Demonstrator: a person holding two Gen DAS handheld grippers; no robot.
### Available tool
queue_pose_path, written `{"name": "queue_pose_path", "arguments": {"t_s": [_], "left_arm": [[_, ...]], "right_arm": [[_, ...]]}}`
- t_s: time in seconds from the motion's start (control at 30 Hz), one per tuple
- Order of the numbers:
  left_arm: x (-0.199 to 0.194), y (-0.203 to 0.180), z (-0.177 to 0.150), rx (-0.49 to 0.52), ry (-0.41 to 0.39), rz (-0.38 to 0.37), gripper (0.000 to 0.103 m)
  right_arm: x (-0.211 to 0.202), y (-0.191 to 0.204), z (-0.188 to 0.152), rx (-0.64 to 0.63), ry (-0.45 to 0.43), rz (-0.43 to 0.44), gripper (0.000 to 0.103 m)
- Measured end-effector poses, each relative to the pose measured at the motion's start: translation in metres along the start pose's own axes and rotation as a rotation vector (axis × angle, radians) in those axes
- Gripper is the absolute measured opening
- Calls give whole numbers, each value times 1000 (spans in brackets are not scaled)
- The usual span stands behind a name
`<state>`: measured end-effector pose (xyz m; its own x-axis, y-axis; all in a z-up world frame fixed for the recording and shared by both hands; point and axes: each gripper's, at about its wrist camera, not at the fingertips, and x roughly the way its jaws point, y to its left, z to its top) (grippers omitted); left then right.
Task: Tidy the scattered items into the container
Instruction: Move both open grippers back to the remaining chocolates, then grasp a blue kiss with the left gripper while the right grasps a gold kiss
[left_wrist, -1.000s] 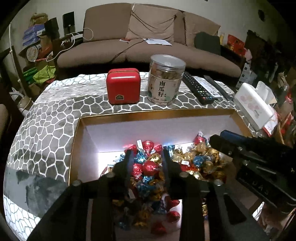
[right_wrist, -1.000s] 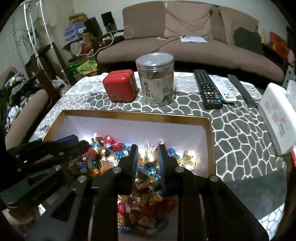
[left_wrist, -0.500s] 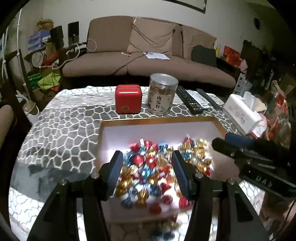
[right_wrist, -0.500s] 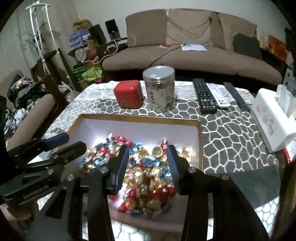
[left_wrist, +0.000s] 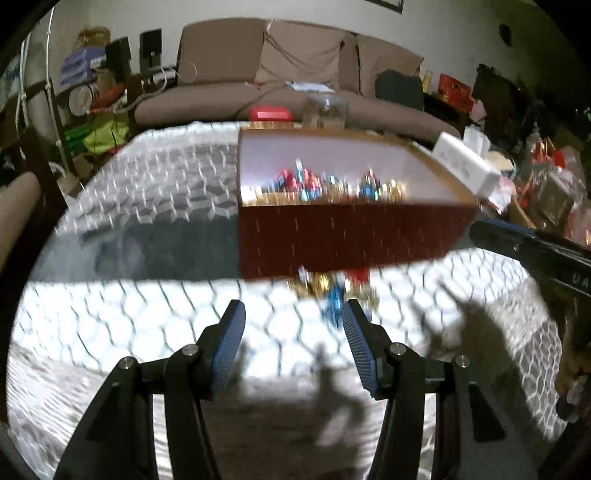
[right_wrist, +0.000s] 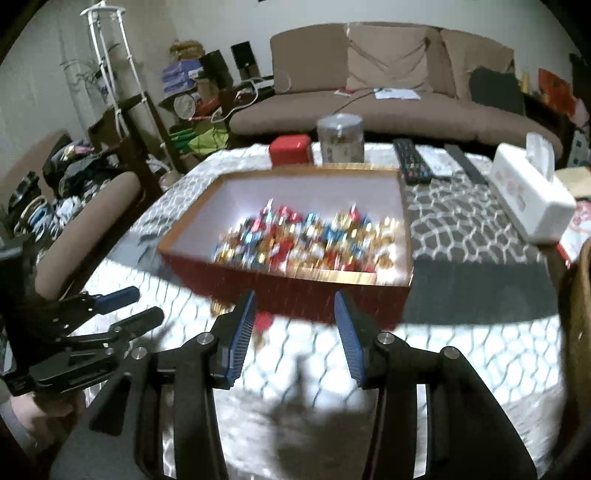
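Observation:
A red box with a gold rim (left_wrist: 351, 236) (right_wrist: 295, 291) stands on the patterned table and holds a heap of foil-wrapped candies (left_wrist: 325, 184) (right_wrist: 314, 236). A few loose candies (left_wrist: 332, 291) (right_wrist: 264, 321) lie on the table against the box's near wall. My left gripper (left_wrist: 291, 310) hovers open in front of that wall, with the loose candies just past its right finger. To the right of it my right gripper (right_wrist: 294, 299) is open with nothing between its pads, and a red candy shows beside its left finger. Each gripper shows in the other's view (left_wrist: 535, 251) (right_wrist: 142, 304).
Behind the box stand a red tin (right_wrist: 290, 149) and a clear jar (right_wrist: 340, 138). Remote controls (right_wrist: 413, 162) and a white tissue box (right_wrist: 528, 195) lie at the back right. A padded chair arm (right_wrist: 85, 229) is at the table's left, and a brown sofa stands beyond.
Both grippers have drawn back from above the candy heap to the table in front of the box. Their jaws stand wider than before.

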<state>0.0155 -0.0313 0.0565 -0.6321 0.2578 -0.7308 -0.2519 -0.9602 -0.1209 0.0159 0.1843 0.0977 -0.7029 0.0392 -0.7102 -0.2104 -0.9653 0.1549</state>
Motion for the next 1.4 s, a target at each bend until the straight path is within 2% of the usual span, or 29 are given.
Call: {"name": "queue_pose_path", "arguments": {"t_s": [0.2, 0.43, 0.5, 0.6, 0.77, 0.87, 0.97, 1.13, 1.4], "left_arm": [[27, -15, -17, 73, 39, -21, 55], [47, -18, -13, 101, 38, -116, 55], [53, -17, -12, 113, 45, -117, 55], [59, -13, -13, 99, 54, -136, 55], [59, -10, -13, 79, 51, -172, 55], [59, -10, -12, 76, 53, -183, 55], [59, -13, -12, 87, 56, -179, 55], [59, -17, -11, 95, 62, -188, 55], [66, -25, -6, 84, 63, -156, 54]], "right_arm": [[22, 11, -31, -16, 61, 39, 38], [56, 16, -33, -36, 98, 102, 37], [66, 14, -33, -33, 112, 132, 37], [82, 13, -32, -27, 139, 167, 37], [104, 14, -33, -36, 168, 167, 36], [111, 16, -34, -52, 171, 155, 31], [113, 18, -34, -72, 171, 145, 20], [104, 21, -35, -105, 174, 107, 20], [66, -7, -39, -57, 153, 92, 20]]}}
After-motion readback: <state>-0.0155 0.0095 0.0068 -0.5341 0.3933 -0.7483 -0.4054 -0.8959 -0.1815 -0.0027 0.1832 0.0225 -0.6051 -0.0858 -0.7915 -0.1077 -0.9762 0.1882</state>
